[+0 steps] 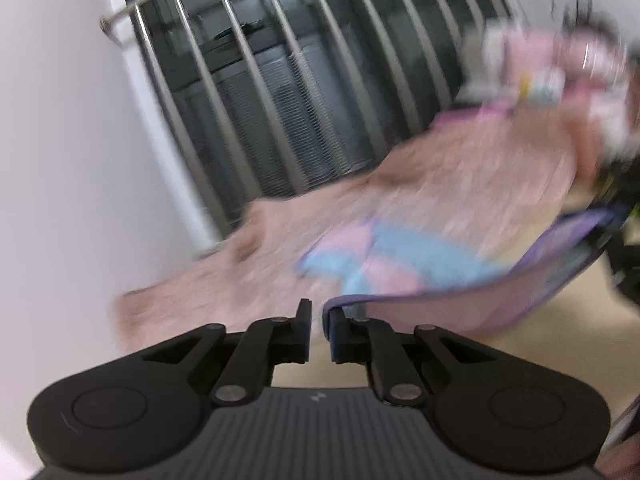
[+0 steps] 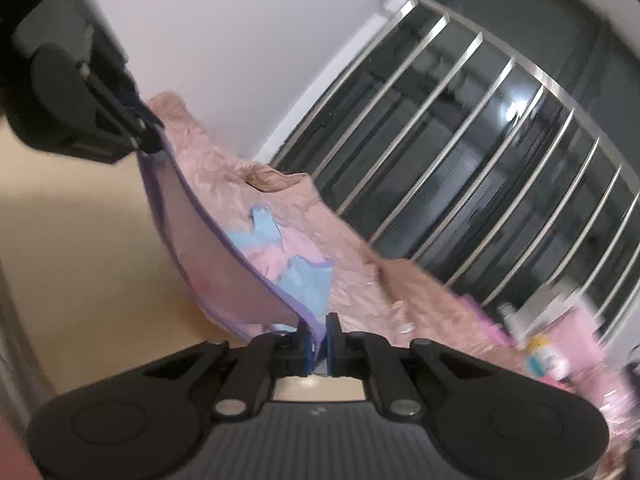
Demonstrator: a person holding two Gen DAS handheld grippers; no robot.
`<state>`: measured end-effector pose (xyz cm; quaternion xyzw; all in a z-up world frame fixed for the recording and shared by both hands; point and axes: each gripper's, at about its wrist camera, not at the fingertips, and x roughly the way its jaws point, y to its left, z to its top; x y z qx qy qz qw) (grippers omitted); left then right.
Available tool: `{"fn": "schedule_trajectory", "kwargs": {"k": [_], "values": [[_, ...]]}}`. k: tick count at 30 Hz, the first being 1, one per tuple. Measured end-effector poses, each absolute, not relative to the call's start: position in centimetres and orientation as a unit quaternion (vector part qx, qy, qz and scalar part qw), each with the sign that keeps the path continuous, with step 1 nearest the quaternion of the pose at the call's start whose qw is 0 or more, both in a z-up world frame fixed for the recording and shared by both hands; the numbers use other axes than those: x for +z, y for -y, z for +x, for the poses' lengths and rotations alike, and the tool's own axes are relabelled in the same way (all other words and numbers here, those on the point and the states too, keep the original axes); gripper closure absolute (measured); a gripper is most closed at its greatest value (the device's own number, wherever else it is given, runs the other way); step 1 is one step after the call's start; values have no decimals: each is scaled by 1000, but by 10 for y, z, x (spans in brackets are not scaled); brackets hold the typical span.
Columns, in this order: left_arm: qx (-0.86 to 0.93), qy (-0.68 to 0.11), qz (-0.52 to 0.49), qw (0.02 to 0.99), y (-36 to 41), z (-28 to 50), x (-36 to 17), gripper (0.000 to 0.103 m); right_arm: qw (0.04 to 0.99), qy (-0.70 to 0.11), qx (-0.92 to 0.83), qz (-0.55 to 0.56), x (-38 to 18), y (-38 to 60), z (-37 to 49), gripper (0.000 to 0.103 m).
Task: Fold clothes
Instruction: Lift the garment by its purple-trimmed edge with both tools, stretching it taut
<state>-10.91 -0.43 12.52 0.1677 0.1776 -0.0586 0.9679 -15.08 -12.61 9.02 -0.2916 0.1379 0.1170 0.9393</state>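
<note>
Barred dark window point(image 1: 280, 92) behind pink fuzzy blanket point(image 1: 460, 184). Pink purple-trimmed garment point(image 2: 224, 264) held raised above blanket, stretched between left gripper point(image 1: 319, 330) and right gripper point(image 2: 318, 346), both clamped on hem.

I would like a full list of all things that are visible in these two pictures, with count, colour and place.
garment: one, pink with a purple edge, hanging stretched between the two grippers
blanket: one, fuzzy pink-beige, spread behind the garment
clothes: a small pile, blue and pink, lying on the blanket
railing: one, silver metal bars, before a dark window
wall: white, beside the railing
floor: beige, below the garment
blurred pink and white items: count unclear, at the far end of the blanket
left gripper: one, black, jaws shut on the garment's edge
right gripper: one, black, jaws shut on the garment's edge
</note>
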Motion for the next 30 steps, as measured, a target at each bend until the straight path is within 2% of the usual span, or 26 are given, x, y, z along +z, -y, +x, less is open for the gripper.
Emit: {"fn": "schedule_trajectory", "kwargs": {"k": [3,6,10,17,20,26,27,29,30], "values": [[-112,-183,132,968,-16,-89,184,97,954,-152,194,-170,165,155,-130,99],[-153,-184,113,964,-32,-80,245,97,958,-98,178,-201,235,164,-124,99],[-182,-174,99,963,-42,-85,317,97,953,-69,173,-240,311,169,-124,99],[-187,-134,121,966,-35,-118,397,96,947,-60,184,-258,386,176,-144,99],[-179,-123,130,967,-25,-124,418,93,946,-47,167,-272,409,176,-150,99],[-149,-148,126,969,-21,-81,414,76,948,-60,141,-279,414,175,-122,99],[-143,-153,131,969,-20,-68,407,76,948,-66,140,-278,408,174,-111,99],[-134,-165,144,967,-17,-39,392,85,948,-76,134,-277,395,173,-86,99],[-129,-173,144,966,-16,-25,385,93,948,-86,132,-276,386,172,-70,99]]}}
